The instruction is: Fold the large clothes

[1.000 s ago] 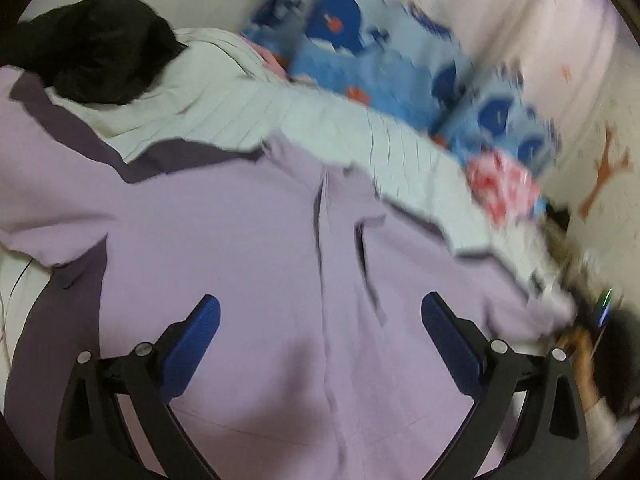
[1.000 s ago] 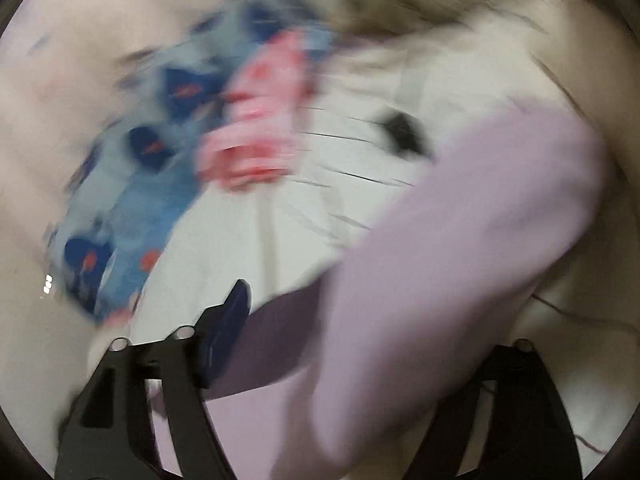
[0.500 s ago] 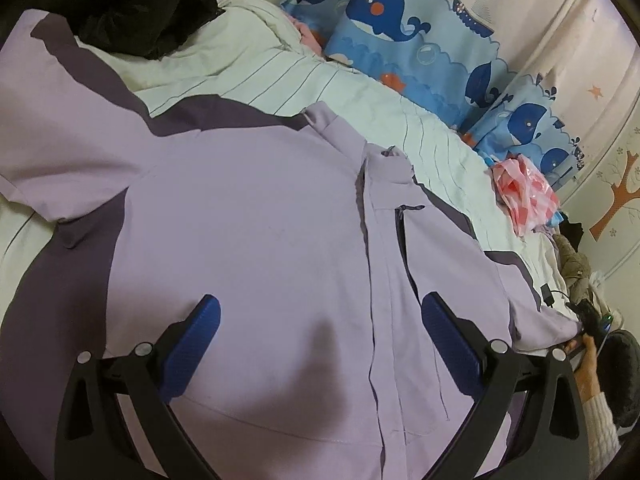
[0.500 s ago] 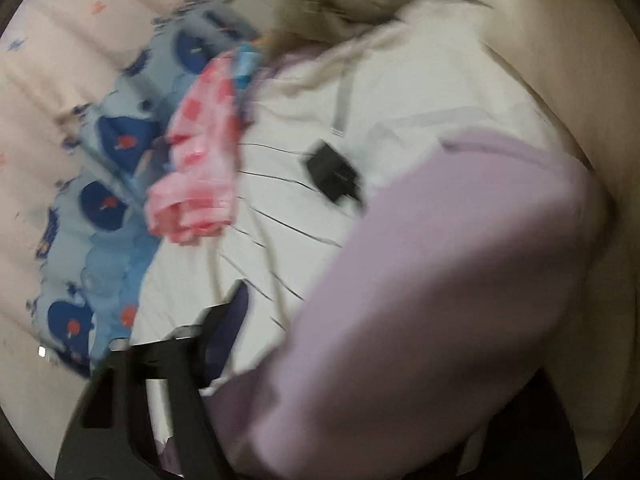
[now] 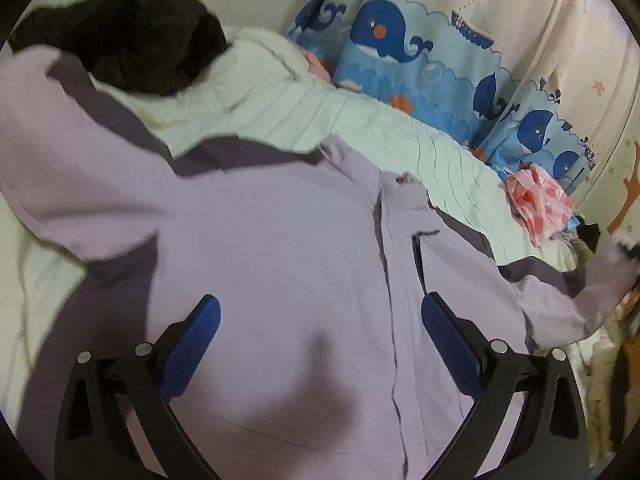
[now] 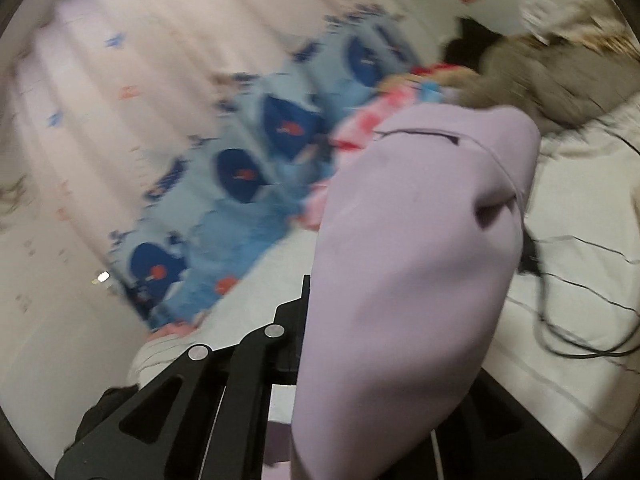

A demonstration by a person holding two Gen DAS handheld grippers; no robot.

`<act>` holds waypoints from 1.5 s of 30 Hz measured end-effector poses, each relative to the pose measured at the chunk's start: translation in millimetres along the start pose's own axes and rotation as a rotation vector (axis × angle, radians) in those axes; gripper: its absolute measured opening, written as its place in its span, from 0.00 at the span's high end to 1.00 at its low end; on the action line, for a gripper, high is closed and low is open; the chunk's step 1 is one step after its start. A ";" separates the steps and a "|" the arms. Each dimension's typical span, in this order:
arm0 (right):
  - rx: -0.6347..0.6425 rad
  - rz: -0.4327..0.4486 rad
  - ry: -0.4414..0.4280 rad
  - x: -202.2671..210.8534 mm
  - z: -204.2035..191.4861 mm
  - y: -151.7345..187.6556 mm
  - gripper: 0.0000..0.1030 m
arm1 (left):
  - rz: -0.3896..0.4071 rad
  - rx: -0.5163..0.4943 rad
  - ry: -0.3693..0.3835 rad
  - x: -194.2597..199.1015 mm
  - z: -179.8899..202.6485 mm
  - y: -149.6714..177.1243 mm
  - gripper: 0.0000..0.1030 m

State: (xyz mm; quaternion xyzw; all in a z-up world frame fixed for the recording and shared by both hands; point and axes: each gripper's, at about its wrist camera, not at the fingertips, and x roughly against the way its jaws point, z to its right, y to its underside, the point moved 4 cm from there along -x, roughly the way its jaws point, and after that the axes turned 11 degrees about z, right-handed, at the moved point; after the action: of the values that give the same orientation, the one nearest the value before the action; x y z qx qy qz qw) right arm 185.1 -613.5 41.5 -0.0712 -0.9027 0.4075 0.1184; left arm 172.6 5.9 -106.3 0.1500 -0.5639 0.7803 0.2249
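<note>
While my left gripper (image 5: 318, 344) hovers spread wide over the jacket (image 5: 280, 264) filling the frame's centre, my right gripper (image 6: 360, 360) clenches 1 sleeve (image 6: 416, 240). That sleeve runs toward the frame's right edge, so my right hand folds it inward.

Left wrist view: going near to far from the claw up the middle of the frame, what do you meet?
Left claw → lilac jacket → white striped bedding → whale-print cushions → pale star-print curtain.
</note>
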 end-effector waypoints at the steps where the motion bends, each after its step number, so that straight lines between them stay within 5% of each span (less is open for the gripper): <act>1: 0.026 -0.009 -0.032 -0.3 -24.4 3.6 0.91 | 0.014 -0.016 -0.007 3.0 0.9 -2.7 0.07; 10: 0.235 -0.093 -0.243 -4.2 -203.6 69.0 0.91 | 0.098 -0.024 -0.026 29.5 -7.8 -24.7 0.07; 21: 0.404 -0.310 -0.414 -7.4 -344.1 235.2 0.91 | 0.149 0.048 -0.078 49.3 -41.4 -44.7 0.07; 31: 0.475 -0.476 -0.411 -11.2 -358.5 356.8 0.91 | 0.188 0.044 -0.124 64.4 -58.9 -55.6 0.07; 39: 0.565 -0.612 -0.356 -16.8 -340.4 457.2 0.90 | 0.202 0.163 -0.179 72.5 -105.4 -69.8 0.07; 45: 0.583 -0.709 -0.350 -17.9 -320.0 515.8 0.71 | 0.219 0.298 -0.257 81.7 -157.6 -76.7 0.07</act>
State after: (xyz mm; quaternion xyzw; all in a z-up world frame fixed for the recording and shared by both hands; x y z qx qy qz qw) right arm 305.9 -48.2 -144.6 0.3459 -0.7260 0.5838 0.1115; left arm 145.8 190.2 -54.5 0.2174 -0.4794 0.8493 0.0405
